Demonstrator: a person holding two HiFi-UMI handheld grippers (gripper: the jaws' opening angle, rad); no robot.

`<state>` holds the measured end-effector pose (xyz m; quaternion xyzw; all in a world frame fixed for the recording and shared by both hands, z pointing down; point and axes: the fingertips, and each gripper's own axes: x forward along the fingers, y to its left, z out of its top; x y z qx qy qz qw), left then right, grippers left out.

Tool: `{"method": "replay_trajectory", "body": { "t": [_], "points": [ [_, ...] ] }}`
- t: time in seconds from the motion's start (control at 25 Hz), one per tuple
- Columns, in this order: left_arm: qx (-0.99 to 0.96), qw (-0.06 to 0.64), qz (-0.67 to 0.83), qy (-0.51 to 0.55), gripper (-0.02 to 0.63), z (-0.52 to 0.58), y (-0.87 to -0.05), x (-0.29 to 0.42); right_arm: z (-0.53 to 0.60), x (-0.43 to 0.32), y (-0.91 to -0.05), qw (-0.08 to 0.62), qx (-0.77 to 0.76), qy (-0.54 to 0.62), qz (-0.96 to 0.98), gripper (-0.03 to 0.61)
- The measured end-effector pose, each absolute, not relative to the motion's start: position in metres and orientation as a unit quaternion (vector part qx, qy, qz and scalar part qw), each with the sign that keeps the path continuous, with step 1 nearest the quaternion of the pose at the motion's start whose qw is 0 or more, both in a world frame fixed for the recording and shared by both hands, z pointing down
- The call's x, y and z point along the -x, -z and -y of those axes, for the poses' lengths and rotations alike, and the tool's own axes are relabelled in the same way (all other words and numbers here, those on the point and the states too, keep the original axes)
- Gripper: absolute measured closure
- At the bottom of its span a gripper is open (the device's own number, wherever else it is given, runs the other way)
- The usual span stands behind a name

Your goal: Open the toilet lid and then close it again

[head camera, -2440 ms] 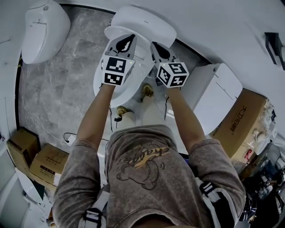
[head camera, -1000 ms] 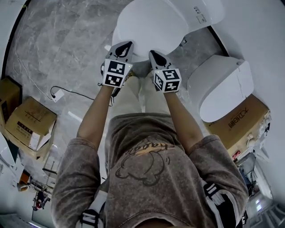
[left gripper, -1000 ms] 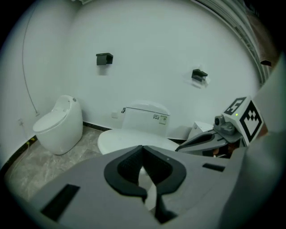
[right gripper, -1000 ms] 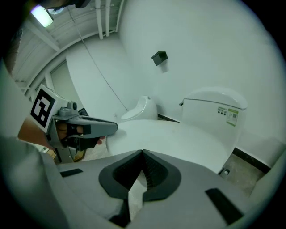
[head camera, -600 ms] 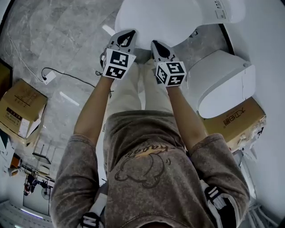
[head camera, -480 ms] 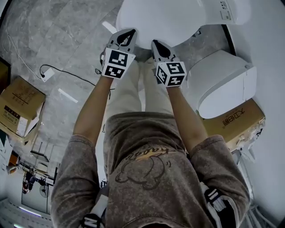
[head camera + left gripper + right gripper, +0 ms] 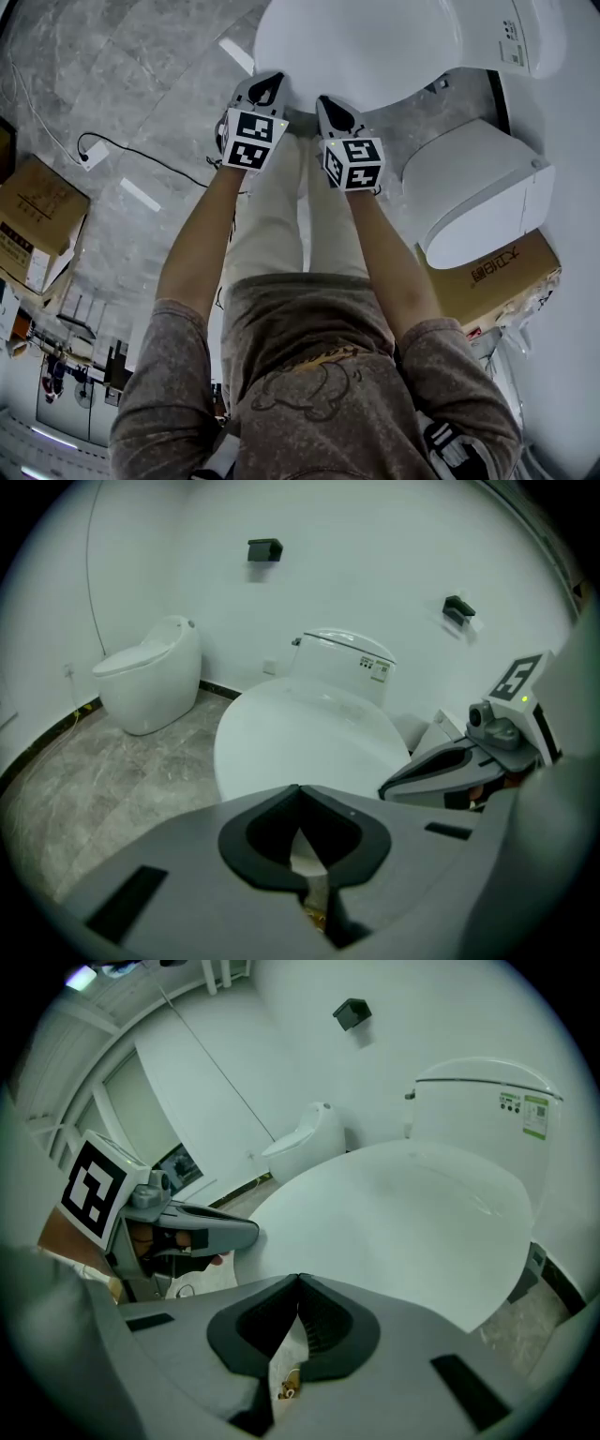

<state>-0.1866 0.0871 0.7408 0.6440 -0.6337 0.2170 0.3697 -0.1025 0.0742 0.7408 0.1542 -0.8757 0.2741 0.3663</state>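
Grey marble floor [image 7: 141, 75] all around. Toilet [image 7: 516, 37] at the top of the head view, lid [image 7: 356, 47] down flat over the bowl: raised 2.4 s back, shut now. Second toilet [image 7: 478, 197] just to the right, closed too. Brown box [image 7: 487, 277] beside that, another box [image 7: 37, 220] well off to the left.

Then the left gripper [image 7: 269, 86] and right gripper [image 7: 330, 103], side by side at the lid's front edge, marker cubes [image 7: 251, 141] facing up. Barely overlapping the white now, less than half a second ago.

From the left gripper view: jaws pressed together at the tips, nothing between, lid just beyond. Same from the right gripper view: tips meeting, empty, lid spreading out ahead. Touching the lid or just clear of it, cannot tell.

Thin black cable [image 7: 159, 161] trailing across the floor at left.
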Motion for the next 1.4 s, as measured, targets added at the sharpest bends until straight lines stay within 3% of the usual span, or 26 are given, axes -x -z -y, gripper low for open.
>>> {"method": "replay_trajectory", "body": {
  "t": [0.28, 0.64, 0.84, 1.04, 1.4],
  "points": [
    [-0.623, 0.404, 0.634, -0.217, 0.604, -0.096, -0.795, 0.194, -0.085, 0.110, -0.789, 0.388, -0.135, -0.258, 0.874, 0.552],
    [-0.627, 0.402, 0.631, -0.219, 0.605, -0.096, -0.785, 0.196, -0.086, 0.115, -0.781, 0.385, -0.116, -0.251, 0.880, 0.552],
    [-0.633, 0.372, 0.654, -0.183, 0.606, -0.068, -0.688, 0.213, -0.042, 0.131, -0.683, 0.334, -0.135, -0.240, 0.901, 0.552],
    [-0.635, 0.317, 0.694, -0.126, 0.605, -0.038, -0.534, 0.225, 0.005, 0.137, -0.537, 0.258, -0.150, -0.211, 0.931, 0.552],
    [-0.653, 0.226, 0.722, -0.044, 0.604, -0.045, -0.316, 0.193, 0.029, 0.094, -0.332, 0.167, -0.149, -0.149, 0.963, 0.552]
  ]
}}
